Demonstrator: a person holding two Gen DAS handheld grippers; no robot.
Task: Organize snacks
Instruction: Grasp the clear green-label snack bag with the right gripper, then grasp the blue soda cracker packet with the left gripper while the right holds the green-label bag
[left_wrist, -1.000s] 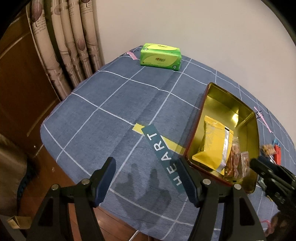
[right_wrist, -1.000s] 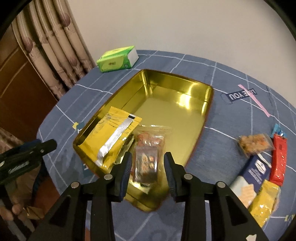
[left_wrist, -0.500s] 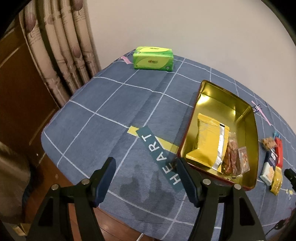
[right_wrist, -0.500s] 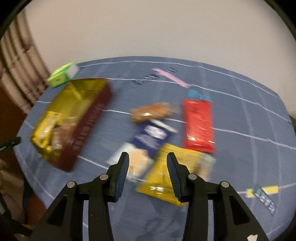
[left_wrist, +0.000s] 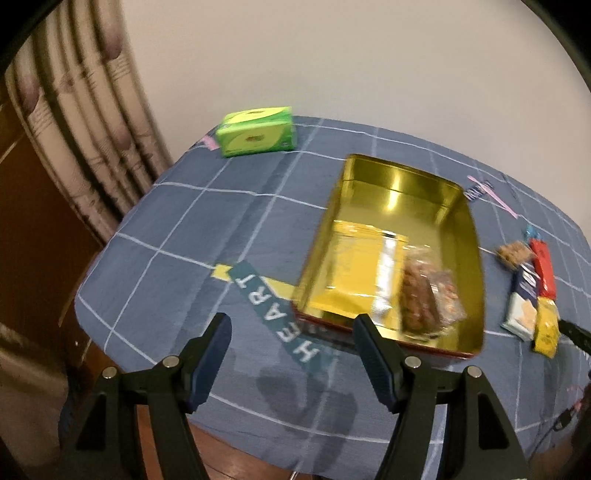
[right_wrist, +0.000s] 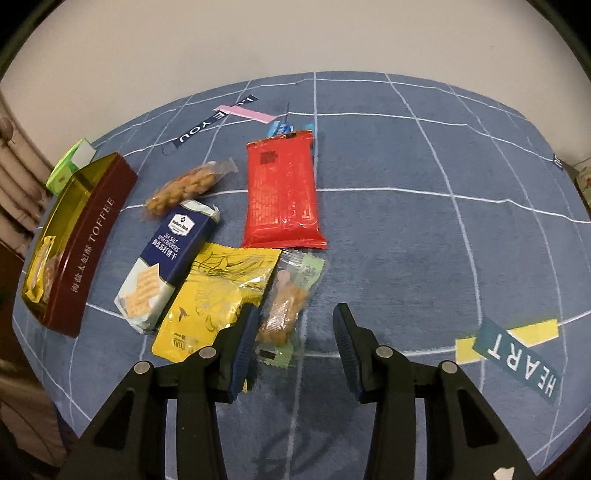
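My right gripper (right_wrist: 293, 325) has left the toffee tin (right_wrist: 92, 236) and now hangs over the loose snacks on the blue tablecloth (right_wrist: 406, 240). Its fingers are apart and pinch nothing; a small green-edged packet (right_wrist: 286, 310) lies under them, next to the yellow bag (right_wrist: 218, 295). My left gripper (left_wrist: 291, 332) stands spread and empty before the tin (left_wrist: 476, 258).
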